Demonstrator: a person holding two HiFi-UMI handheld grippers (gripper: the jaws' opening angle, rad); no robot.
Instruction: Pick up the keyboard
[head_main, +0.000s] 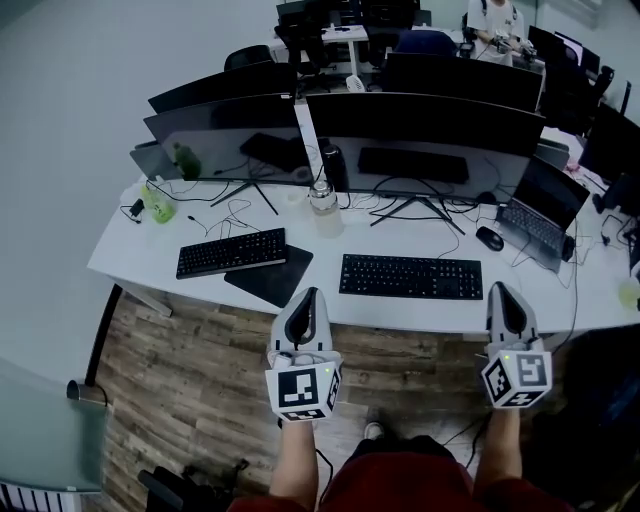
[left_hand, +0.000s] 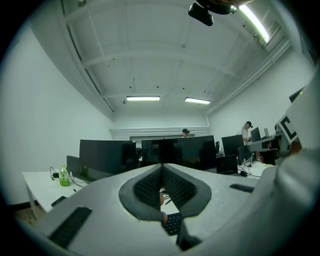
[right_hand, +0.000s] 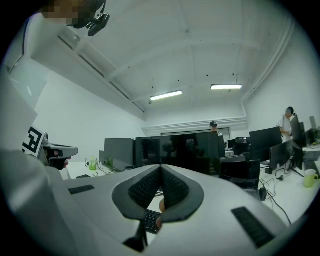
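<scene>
Left tool (head_main: 311, 294), right tool (head_main: 500, 289) beside keyboard (head_main: 410, 276), desk (head_main: 420, 312) edge

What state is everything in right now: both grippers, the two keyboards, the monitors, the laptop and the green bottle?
Left gripper: fingers shut, empty.
Right gripper: fingers shut, empty.
Centre keyboard: flat on the desk, untouched.
Left keyboard: flat on the desk, untouched.
Monitors: screens dark.
Laptop: lid open, screen dark.
Green bottle: upright.
</scene>
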